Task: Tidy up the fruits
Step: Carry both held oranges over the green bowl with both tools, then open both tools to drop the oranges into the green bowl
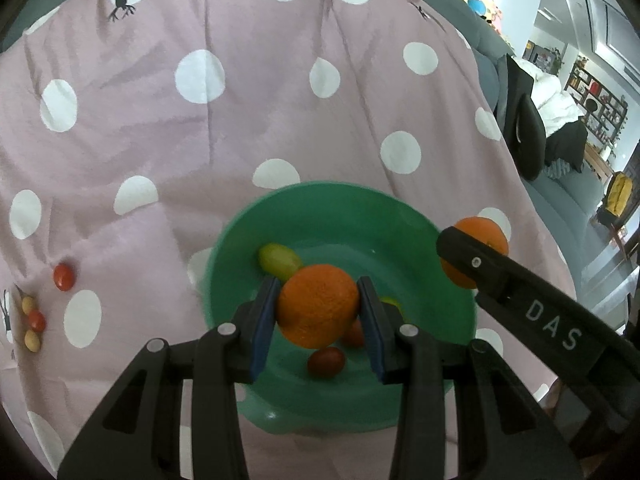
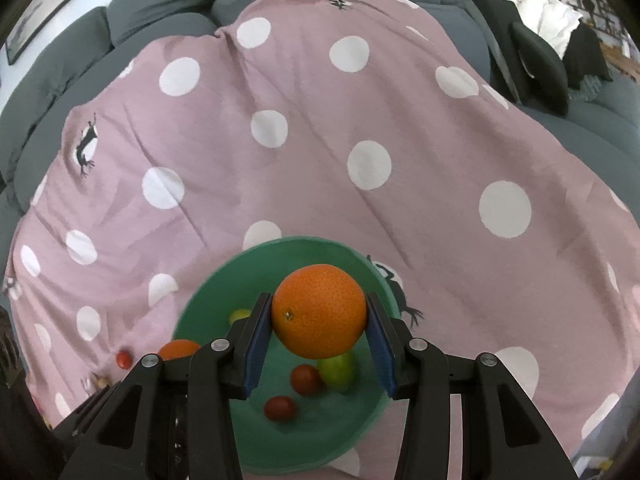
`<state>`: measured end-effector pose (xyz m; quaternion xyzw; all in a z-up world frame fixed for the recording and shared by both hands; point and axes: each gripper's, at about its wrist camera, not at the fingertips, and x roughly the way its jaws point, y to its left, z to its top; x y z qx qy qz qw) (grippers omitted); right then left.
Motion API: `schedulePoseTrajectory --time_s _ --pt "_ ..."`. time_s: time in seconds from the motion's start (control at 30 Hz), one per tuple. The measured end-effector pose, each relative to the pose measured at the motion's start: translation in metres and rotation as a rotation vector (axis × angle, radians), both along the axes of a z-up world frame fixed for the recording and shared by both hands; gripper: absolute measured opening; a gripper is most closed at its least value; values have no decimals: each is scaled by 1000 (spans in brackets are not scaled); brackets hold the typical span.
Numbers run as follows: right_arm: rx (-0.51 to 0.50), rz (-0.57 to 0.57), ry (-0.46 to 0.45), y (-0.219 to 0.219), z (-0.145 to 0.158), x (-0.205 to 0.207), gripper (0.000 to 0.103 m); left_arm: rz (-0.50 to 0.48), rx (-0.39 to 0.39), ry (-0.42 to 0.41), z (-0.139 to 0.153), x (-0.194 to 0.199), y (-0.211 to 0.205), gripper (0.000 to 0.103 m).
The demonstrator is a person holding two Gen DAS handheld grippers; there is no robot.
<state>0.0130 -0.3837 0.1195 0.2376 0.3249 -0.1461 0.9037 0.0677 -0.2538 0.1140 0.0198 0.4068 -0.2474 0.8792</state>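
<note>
A green bowl sits on a pink polka-dot cloth. My left gripper is shut on an orange held just above the bowl's inside. In the right wrist view my right gripper is shut on a larger orange over the same bowl. Inside the bowl lie a green grape and red cherry tomatoes, also seen as tomatoes and a grape. The right gripper's arm and its orange show at the bowl's right rim.
Loose small fruits lie on the cloth at the left: a red tomato and a cluster of yellow and red ones. A grey sofa surrounds the cloth. Dark clothing and a cushion lie at the right.
</note>
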Motion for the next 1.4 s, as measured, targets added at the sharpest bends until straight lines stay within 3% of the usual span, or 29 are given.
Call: schedulePoseTrajectory --time_s 1.4 --pt "-8 -6 118 -4 -21 12 48 -24 100 24 -20 -1 -26 40"
